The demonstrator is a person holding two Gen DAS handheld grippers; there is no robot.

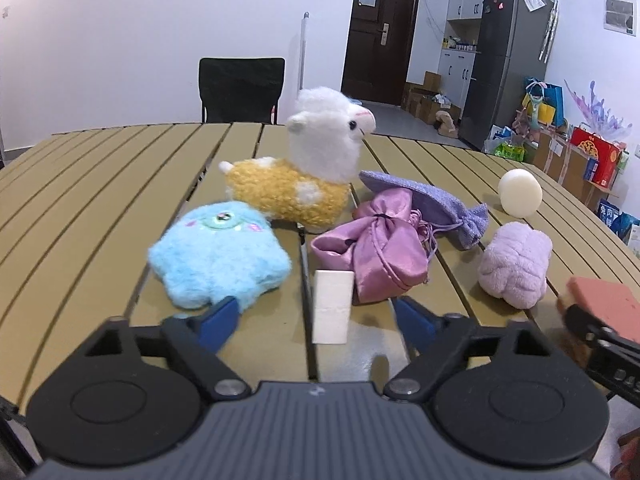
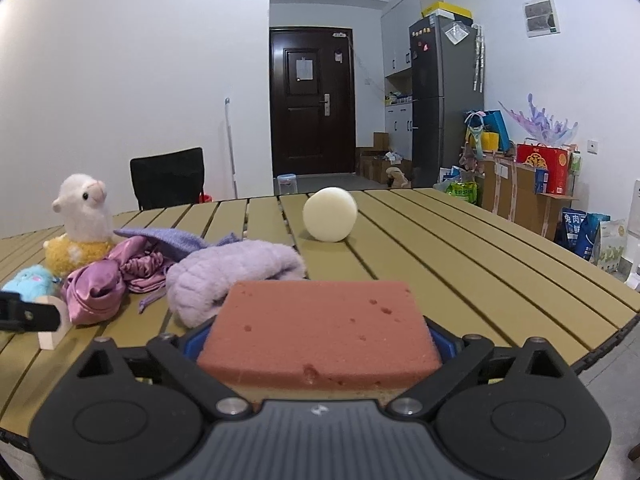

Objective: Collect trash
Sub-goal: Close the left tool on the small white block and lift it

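Right hand-held gripper is clamped on a pink sponge block, held just above the slatted worktop. Left hand-held gripper stands with jaws apart, a white foam block upright between its blue fingertips with gaps on both sides. Just beyond the block lie a blue plush and a pink satin pouch, then a lilac fluffy bundle, a purple drawstring bag and an alpaca toy. A cream foam disc stands farther back.

The blue bag by the wall shows Chinese characters "免肉".
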